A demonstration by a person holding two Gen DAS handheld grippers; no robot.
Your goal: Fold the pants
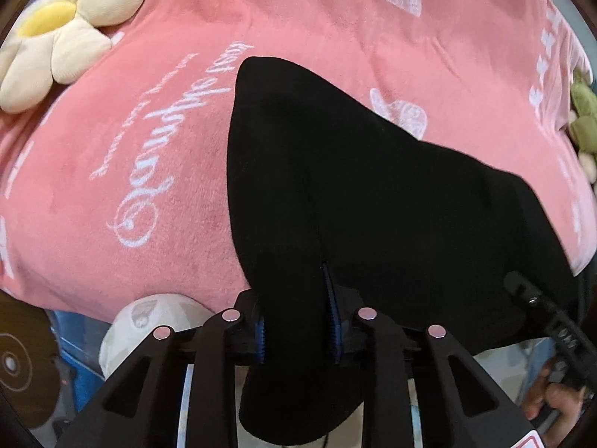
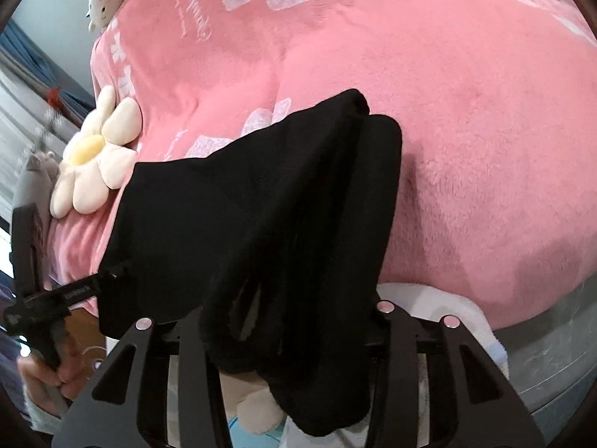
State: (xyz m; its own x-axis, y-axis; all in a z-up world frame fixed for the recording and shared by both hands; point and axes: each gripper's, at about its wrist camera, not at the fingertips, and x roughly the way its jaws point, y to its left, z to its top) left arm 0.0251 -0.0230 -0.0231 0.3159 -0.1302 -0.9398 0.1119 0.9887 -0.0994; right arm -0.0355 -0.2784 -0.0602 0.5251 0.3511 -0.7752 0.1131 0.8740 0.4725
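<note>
We hold the black pants (image 1: 373, 194) with both grippers over a pink blanket (image 1: 149, 149). In the left wrist view, the left gripper (image 1: 298, 321) has its jaws narrow and clamped on a fold of the cloth, which runs between the blue pads (image 1: 333, 317) and hangs out below them. Ahead of these jaws the pants stretch up and to the right, lifted off the blanket. To their far right the right gripper (image 1: 522, 291) bites the other edge.

In the right wrist view, the right gripper (image 2: 294, 321) has its jaws partly closed on a thick bunch of pants (image 2: 261, 224) that hides the pads. To the left of these jaws the left gripper (image 2: 112, 274) pinches the far corner, and a flower cushion (image 2: 93, 156) lies just beyond it.
</note>
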